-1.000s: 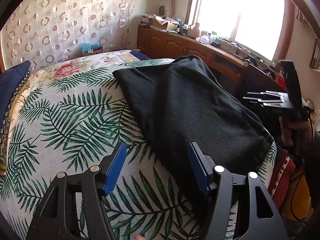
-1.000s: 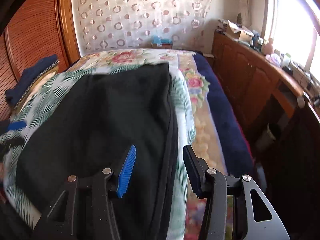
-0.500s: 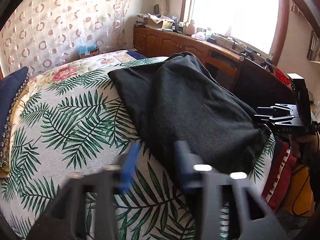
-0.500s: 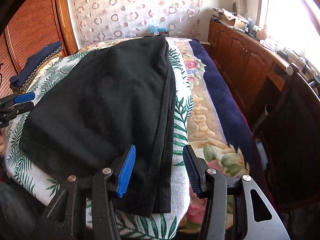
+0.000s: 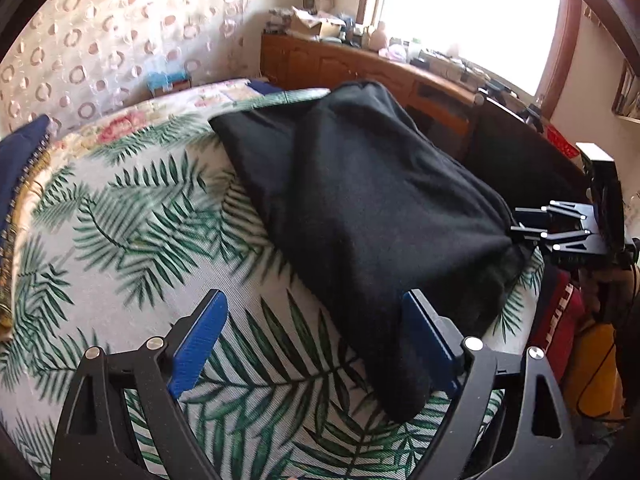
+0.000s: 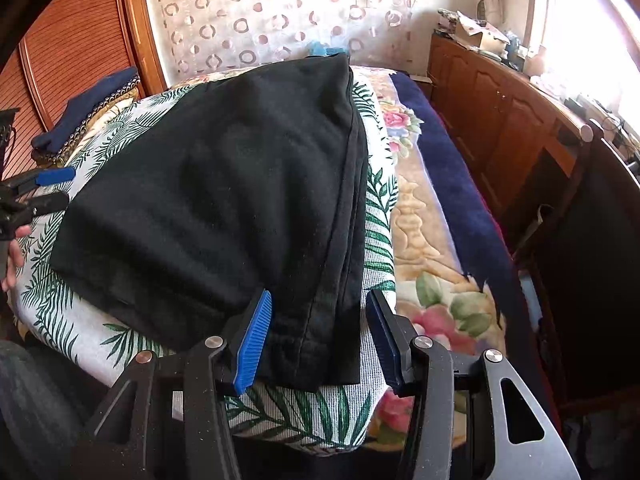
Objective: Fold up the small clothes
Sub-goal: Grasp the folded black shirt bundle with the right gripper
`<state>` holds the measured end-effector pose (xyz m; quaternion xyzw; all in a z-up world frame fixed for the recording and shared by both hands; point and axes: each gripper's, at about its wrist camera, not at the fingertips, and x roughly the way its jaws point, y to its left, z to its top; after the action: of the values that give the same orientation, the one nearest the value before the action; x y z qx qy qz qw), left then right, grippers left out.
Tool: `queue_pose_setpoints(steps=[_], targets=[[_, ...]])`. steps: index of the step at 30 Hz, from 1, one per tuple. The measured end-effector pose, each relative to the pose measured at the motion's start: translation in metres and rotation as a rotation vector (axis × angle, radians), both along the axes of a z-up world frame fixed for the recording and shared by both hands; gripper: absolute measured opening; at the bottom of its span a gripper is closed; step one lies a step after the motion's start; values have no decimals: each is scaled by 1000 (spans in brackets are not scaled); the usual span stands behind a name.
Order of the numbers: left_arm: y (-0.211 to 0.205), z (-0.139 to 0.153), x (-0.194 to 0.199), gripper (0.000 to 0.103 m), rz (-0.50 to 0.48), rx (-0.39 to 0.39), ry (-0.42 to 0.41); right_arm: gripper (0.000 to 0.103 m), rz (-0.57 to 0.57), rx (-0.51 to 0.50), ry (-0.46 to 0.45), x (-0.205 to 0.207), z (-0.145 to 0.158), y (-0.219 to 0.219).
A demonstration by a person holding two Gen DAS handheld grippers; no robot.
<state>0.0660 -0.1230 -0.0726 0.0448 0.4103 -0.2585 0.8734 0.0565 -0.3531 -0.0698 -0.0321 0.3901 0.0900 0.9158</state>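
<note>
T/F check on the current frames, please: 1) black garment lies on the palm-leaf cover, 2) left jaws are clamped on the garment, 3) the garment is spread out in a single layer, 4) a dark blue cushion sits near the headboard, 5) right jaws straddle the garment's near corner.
1. True. The black garment lies on the palm-leaf cover.
2. False. The left gripper has just been opening; its jaws stand wide, with mostly cover between them and only the garment's edge by one pad.
3. False. It is folded: stacked layer edges show along its side in the right wrist view.
4. True. The dark blue cushion lies by the wooden headboard.
5. True. The right gripper has the corner between open jaws, pads not pressing.
</note>
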Motion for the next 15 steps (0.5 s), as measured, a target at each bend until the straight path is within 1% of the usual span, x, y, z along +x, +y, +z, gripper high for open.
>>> queue_pose_setpoints(steps=[1, 2, 3, 4, 7, 9, 11, 12, 13, 14, 15], targets=[[-1, -2, 0, 89, -2, 0, 9, 51, 3, -5, -2, -1, -1, 2], [-1, -4, 0, 89, -6, -4, 18, 48, 10, -6, -3, -3, -1, 3], [-2, -5, 0, 89, -8, -7, 26, 42, 19, -4, -5, -4, -2, 6], [-2, -7, -1, 89, -10, -10, 34, 40, 28, -7, -6, -6, -2, 8], [-5, -9, -3, 89, -22, -23, 55, 28, 54, 1, -6, -8, -3, 10], [-5, -11, -4, 89, -35, -46, 73, 14, 71, 19, -4, -10, -4, 8], [-6, -13, -5, 81, -51, -65, 95, 9, 78, 39, -2, -10, -4, 5], [-7, -13, -6, 67, -63, -69, 102, 8, 78, 46, -7, -11, -4, 4], [-8, -14, -7, 56, -76, -68, 107, 8, 78, 56, -16, -12, -3, 2], [-9, -14, -7, 51, -87, -74, 112, 7, 78, 67, -23, -14, -1, 0], [-9, -14, -8, 43, -103, -88, 122, 7, 79, 82, -34, -16, 1, -1]])
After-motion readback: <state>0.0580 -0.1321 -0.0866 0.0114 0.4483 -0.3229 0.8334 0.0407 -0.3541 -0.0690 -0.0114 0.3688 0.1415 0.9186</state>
